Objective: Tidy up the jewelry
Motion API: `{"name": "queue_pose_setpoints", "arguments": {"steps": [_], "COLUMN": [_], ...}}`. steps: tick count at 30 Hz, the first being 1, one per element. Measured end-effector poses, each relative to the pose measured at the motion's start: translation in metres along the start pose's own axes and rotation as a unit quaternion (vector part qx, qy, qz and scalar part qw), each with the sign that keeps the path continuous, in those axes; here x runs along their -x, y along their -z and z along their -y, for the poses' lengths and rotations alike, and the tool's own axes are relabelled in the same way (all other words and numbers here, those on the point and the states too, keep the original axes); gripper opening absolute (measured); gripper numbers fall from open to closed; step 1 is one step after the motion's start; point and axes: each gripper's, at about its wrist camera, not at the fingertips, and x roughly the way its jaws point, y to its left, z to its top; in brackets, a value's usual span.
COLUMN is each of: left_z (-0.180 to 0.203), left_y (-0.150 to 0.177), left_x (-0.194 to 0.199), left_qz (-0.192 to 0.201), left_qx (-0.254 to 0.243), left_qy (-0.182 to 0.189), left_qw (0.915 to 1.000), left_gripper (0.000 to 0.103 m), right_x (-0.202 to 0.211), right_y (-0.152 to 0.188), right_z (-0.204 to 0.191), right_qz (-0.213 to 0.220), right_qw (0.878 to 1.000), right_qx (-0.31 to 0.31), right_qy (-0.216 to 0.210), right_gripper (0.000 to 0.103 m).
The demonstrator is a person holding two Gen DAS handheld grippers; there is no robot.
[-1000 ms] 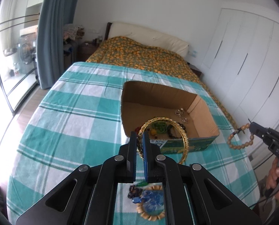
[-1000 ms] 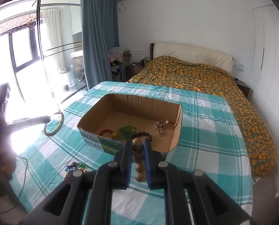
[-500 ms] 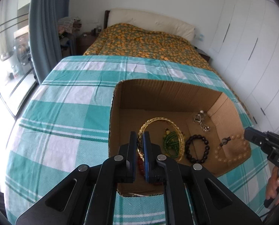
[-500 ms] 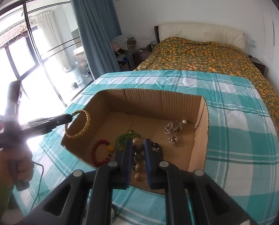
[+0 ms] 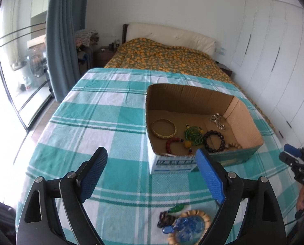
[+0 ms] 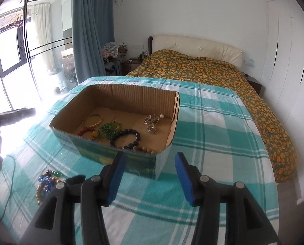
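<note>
Your left gripper hangs wide apart and empty above the checked tablecloth, short of the near corner of the cardboard box. Inside that box, starting at its left side, the gold bangle lies flat on the floor, with the red bead bracelet just in front of it; next comes the green beaded piece, then the dark bead bracelet, and beside that, against the near wall, a few beads of the light wooden bracelet show over the rim. The silver pieces sit toward the far right corner. On the cloth below your left gripper, outside the box, a cluster of blue glass beads rests inside a ring of pale beads, with a small green pendant touching its edge. Your right gripper is also spread wide and carries nothing, poised over the cloth just before the box's near right corner; in the left wrist view it sits at the far right, well apart from the box.
</note>
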Motion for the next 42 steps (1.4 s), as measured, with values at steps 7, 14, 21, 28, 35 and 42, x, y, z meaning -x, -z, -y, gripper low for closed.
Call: {"name": "queue_pose_setpoints", "arguments": {"steps": [7,14,21,28,35,42], "left_z": [-0.003,0.01,0.011,0.003,-0.008,-0.012], "left_y": [0.071,0.142,0.172,0.174,0.179,0.187], "left_x": [0.051,0.052,0.053,0.061,0.066,0.069], "left_qz": [-0.022,-0.078,-0.09,-0.077,-0.075,-0.085], "left_qx": [-0.011,0.011,0.038,0.052,0.072,0.075], "left_qy": [-0.001,0.014,0.003,-0.021,-0.033,-0.024], "left_qw": [0.9997,0.9968,0.9952,0.9955,0.994,0.9932], "left_gripper": [0.092,0.092,0.092,0.093,0.092,0.092], "right_x": [0.038,0.066,0.071,0.06,0.0,-0.078], "right_y": [0.088,0.133,0.145,0.121,0.066,0.046], "right_z": [-0.024,-0.058,-0.082,-0.102,-0.157,-0.177], "right_qz": [-0.041,-0.031,-0.033,-0.017,-0.044,-0.102], "right_qw": [0.999,0.999,0.999,0.997,0.98,0.977], "right_qx": [-0.023,-0.035,-0.005,0.015,0.045,0.06], "right_qy": [0.026,0.011,-0.017,-0.07,-0.189,-0.177], "right_gripper": [0.054,0.054,0.054,0.054,0.044,0.034]}}
